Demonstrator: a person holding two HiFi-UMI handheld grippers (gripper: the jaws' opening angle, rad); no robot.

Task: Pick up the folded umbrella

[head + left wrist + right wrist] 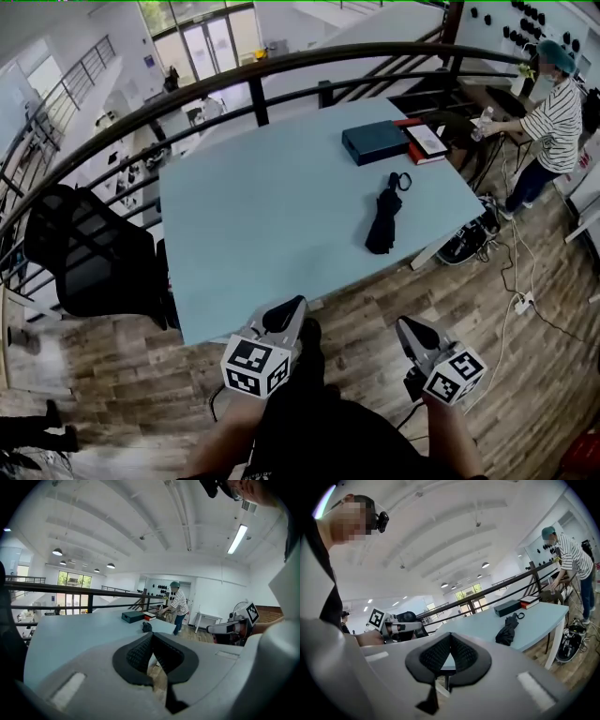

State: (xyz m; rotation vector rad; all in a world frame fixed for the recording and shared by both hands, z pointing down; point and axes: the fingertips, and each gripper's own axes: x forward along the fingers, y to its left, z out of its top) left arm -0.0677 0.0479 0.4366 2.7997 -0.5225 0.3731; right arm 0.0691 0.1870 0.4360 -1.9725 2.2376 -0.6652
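The folded black umbrella point(384, 223) lies on the right part of the pale blue table point(253, 216), its wrist loop toward the far side. It shows small in the left gripper view point(146, 626) and larger in the right gripper view point(507, 630). Both grippers hang below the table's near edge, well short of the umbrella. My left gripper point(296, 306) point(152, 637) is shut and holds nothing. My right gripper point(405, 326) point(450, 637) has its tips together, also with nothing in it.
A dark blue box point(375, 142) and a red-edged book point(427, 141) lie beyond the umbrella. A black office chair point(89, 253) stands left of the table, a dark railing point(234, 80) behind it. A person in a striped shirt point(553, 122) stands far right. Cables and shoes point(469, 244) lie by the table's right leg.
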